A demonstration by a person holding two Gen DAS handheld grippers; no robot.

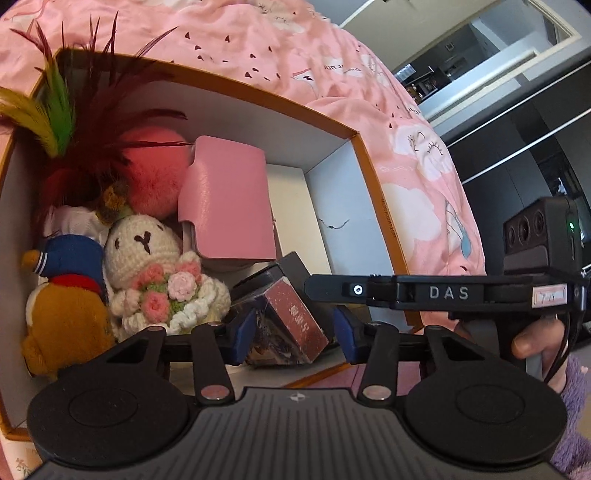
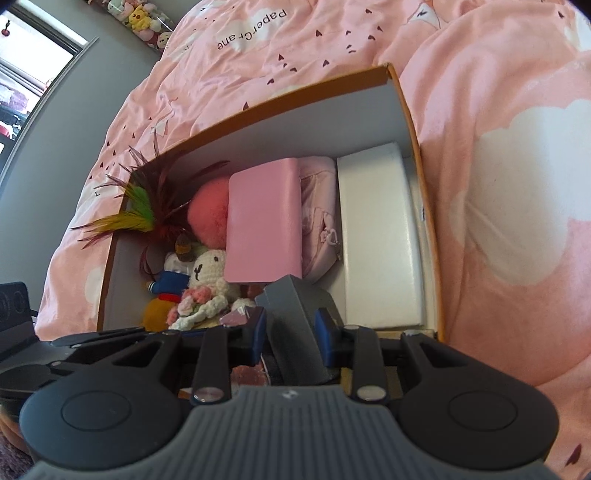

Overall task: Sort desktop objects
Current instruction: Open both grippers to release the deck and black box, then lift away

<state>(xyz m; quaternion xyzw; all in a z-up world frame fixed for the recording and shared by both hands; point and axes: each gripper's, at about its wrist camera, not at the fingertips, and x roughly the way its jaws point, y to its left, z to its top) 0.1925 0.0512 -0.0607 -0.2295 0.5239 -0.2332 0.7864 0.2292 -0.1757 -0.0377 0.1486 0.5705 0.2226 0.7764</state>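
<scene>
Orange-rimmed box (image 2: 413, 122) sits on pink bed quilt (image 2: 498, 147), w/ crochet bunny (image 1: 147, 251), pink wallet (image 2: 264, 221), white block (image 2: 376, 236) & feather toy (image 1: 74, 122) inside. Right hand-held gripper (image 2: 291, 338) clamps grey box (image 2: 295, 317) at the box's near edge. Left hand-held gripper (image 1: 291, 334) straddles maroon carton (image 1: 291, 325), pads (image 1: 243, 332) spread; contact unclear.

Behind the box you see a pink quilted bedspread (image 1: 332, 55) printed with white clouds and small dark hearts; it fills the top of both views and the whole right side of the right wrist view. At upper left there, you see a grey wall (image 2: 74, 96), a bright window (image 2: 29, 70) and a row of plush toys (image 2: 144, 20).
</scene>
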